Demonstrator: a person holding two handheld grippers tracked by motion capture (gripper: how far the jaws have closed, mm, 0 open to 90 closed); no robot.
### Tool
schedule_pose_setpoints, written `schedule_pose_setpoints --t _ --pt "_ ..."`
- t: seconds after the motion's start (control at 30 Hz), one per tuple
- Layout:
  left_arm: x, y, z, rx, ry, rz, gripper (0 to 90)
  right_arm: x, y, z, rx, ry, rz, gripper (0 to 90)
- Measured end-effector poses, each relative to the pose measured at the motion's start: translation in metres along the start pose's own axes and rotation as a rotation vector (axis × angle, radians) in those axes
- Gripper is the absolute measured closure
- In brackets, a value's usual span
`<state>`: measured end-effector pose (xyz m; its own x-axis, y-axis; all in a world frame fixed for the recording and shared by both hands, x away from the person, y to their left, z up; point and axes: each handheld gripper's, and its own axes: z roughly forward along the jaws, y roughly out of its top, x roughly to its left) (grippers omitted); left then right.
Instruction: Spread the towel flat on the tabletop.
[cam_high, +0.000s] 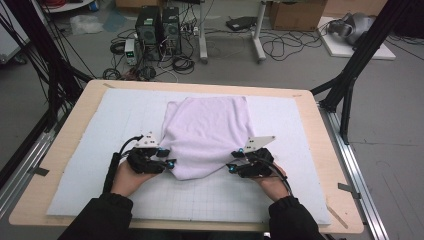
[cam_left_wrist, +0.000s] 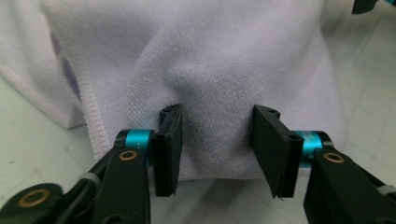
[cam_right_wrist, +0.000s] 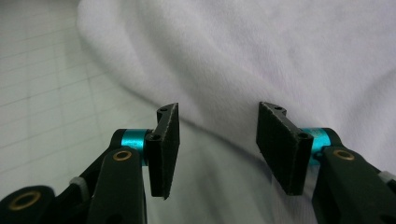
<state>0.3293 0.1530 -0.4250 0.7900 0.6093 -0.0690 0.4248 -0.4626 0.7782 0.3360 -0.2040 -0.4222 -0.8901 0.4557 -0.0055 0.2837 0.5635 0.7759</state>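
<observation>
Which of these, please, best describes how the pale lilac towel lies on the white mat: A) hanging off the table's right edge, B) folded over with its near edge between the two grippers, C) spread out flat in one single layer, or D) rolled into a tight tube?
B: the towel lies folded on the mat, its near edge between the left gripper and the right gripper.

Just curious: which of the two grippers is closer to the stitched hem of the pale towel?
Left. The left gripper stands open at the towel beside its stitched hem; the right gripper stands open at the opposite corner.
</observation>
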Motion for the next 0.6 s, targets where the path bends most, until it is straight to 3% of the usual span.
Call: schedule_pose_setpoints --t 0.1,0.27,0.3,0.33,0.37,0.4,0.5,0.57,0.6 --pt "-0.001 -0.001 0.014 0.009 0.027 0.013 57.0 -0.002 0.003 0.017 0.022 -0.006 -0.008 52.8" --pt "-0.005 -0.002 0.019 0.014 0.04 0.031 71.7 -0.001 0.003 0.035 0.067 -0.017 -0.008 61.3" --pt "-0.004 -0.002 0.019 0.015 0.037 0.03 71.7 -0.001 0.003 0.037 0.07 -0.019 -0.009 65.0" --pt "-0.004 -0.002 0.018 0.014 0.035 0.027 76.7 -0.001 0.004 0.038 0.068 -0.005 -0.002 78.3" --pt "-0.003 -0.001 0.017 0.014 0.032 0.02 76.7 -0.001 0.004 0.038 0.068 -0.005 -0.002 78.3" --pt "-0.003 -0.001 0.015 0.013 0.03 0.017 79.5 0.001 0.004 0.036 0.077 0.0 -0.002 85.5" --pt "-0.008 0.001 -0.001 0.015 0.02 0.03 80.9 0.001 0.005 0.028 0.075 0.033 0.002 86.2" --pt "-0.01 0.002 -0.007 0.002 0.017 0.032 81.9 0.003 0.007 0.018 0.05 0.053 0.004 86.5" --pt "-0.013 0.003 -0.02 -0.036 0.002 0.024 82.2 0.005 0.009 0.011 0.032 0.06 -0.001 86.5"
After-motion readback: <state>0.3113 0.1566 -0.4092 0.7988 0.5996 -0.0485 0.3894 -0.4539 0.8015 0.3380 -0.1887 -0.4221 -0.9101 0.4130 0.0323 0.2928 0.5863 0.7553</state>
